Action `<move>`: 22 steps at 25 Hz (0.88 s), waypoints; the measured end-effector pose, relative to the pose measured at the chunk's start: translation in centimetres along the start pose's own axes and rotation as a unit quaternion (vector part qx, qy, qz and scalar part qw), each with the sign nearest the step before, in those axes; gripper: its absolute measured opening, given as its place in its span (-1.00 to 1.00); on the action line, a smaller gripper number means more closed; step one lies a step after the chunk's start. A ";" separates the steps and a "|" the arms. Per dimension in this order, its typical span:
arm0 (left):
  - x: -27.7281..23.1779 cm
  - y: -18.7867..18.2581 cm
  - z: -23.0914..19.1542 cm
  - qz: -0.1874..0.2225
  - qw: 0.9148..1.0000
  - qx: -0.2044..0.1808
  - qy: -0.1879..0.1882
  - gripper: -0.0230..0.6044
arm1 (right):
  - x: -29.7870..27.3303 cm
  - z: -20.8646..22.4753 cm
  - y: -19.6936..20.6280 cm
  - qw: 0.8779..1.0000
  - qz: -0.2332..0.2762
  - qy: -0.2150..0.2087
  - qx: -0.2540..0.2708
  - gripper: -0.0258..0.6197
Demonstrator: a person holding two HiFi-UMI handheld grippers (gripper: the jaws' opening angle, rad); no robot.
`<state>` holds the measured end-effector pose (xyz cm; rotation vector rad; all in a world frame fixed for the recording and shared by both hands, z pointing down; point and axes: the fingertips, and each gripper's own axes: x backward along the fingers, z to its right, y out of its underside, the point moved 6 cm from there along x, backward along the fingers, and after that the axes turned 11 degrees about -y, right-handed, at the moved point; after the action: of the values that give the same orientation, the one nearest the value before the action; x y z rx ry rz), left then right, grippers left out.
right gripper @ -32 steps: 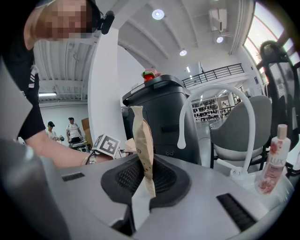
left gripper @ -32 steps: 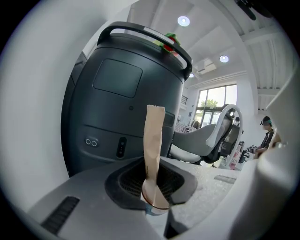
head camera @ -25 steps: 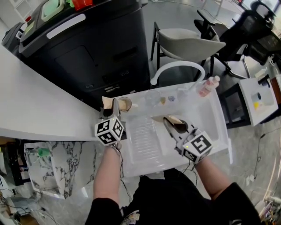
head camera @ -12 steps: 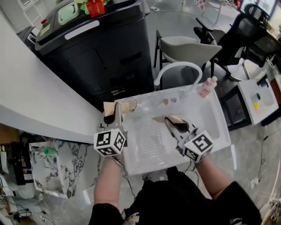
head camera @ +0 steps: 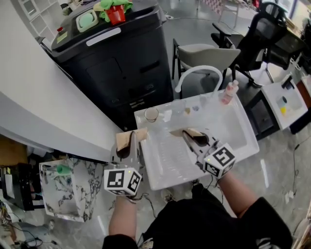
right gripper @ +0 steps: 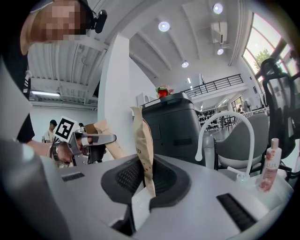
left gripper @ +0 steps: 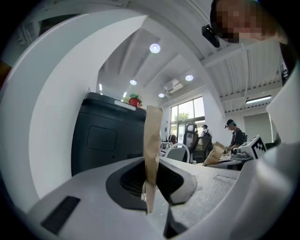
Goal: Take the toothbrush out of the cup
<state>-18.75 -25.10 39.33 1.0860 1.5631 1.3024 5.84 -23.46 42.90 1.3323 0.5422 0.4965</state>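
A small clear cup (head camera: 151, 114) stands at the back left corner of the white sink (head camera: 241, 127). I see no toothbrush in it or anywhere else. My left gripper (head camera: 131, 135) hangs off the sink's left front edge, well short of the cup; its tan pads (left gripper: 152, 140) are pressed together with nothing between them. My right gripper (head camera: 187, 132) hovers over the middle of the basin, also shut and empty, its tan pads (right gripper: 143, 145) touching. In the right gripper view the left gripper (right gripper: 91, 139) shows at the left.
A white arched faucet (head camera: 198, 73) and a pink bottle (head camera: 228, 92) stand at the sink's back, with small items (head camera: 187, 111) beside them. A black cabinet (head camera: 121, 68) with a red pot (head camera: 115, 13) is behind, a white counter (head camera: 43, 116) to the left, and chairs (head camera: 209, 51) beyond.
My left gripper has drawn back from beside the cup toward me and risen, now off the sink's edge. The right gripper has shifted only a little.
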 end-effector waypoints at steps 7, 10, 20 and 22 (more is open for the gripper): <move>5.0 1.6 0.6 -0.028 0.999 -0.018 0.040 -0.81 | -0.3 -3.1 0.3 1.000 0.009 0.015 -0.005 -0.83; 6.6 2.4 0.6 -0.038 0.997 -0.025 0.060 -0.81 | -0.2 -4.5 0.6 1.000 0.012 0.025 -0.007 -0.83; 9.0 3.6 1.0 -0.056 0.994 -0.012 0.097 -0.81 | 2.0 -8.3 1.2 0.998 0.010 0.064 -0.009 -0.83; 9.6 3.6 1.8 -0.056 0.993 -0.011 0.103 -0.81 | 2.8 -8.6 1.1 0.998 0.013 0.069 -0.008 -0.83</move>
<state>-19.56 -15.10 42.05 0.8584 1.7303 1.3859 2.62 -14.94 42.44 1.2973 0.6328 0.6168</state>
